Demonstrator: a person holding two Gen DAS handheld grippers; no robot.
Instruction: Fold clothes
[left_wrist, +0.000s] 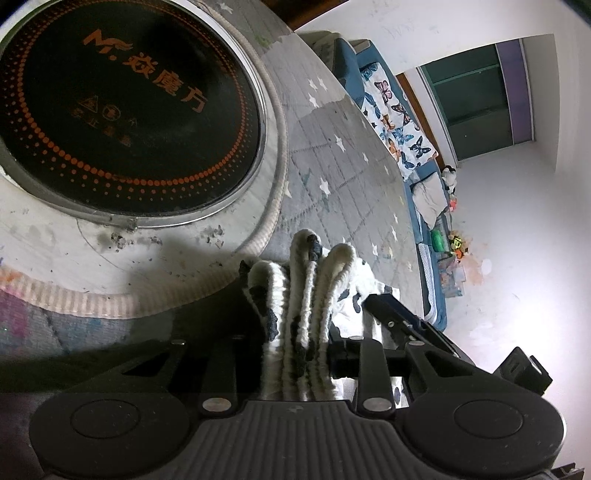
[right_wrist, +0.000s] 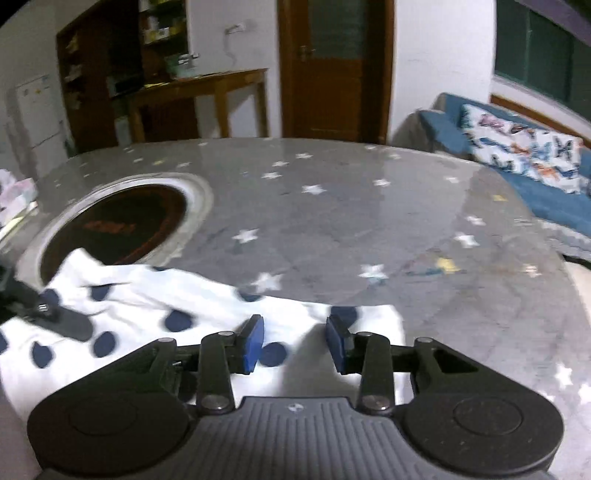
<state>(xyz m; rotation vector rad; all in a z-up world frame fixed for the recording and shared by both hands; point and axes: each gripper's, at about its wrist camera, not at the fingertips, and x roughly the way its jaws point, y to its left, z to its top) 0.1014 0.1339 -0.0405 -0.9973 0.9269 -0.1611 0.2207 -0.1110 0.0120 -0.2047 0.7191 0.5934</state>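
A white garment with dark blue dots (right_wrist: 147, 306) lies spread on the grey star-patterned table (right_wrist: 332, 206). My left gripper (left_wrist: 295, 325) is shut on a bunched ribbed edge of the garment (left_wrist: 314, 295), which fills the space between its fingers and sticks out in front. My right gripper (right_wrist: 293, 341) is open, its blue pads (right_wrist: 253, 341) just above the garment's near right part, with nothing between them. The other gripper shows in each view: the right one at the lower right of the left wrist view (left_wrist: 399, 317), the left one at the left edge of the right wrist view (right_wrist: 44, 310).
A round black induction hob (left_wrist: 122, 107) with orange lettering is set in the table, close to the garment; it also shows in the right wrist view (right_wrist: 114, 229). A blue sofa with a butterfly cushion (right_wrist: 524, 155) stands beyond the table's right edge. Wooden door and shelves at the back.
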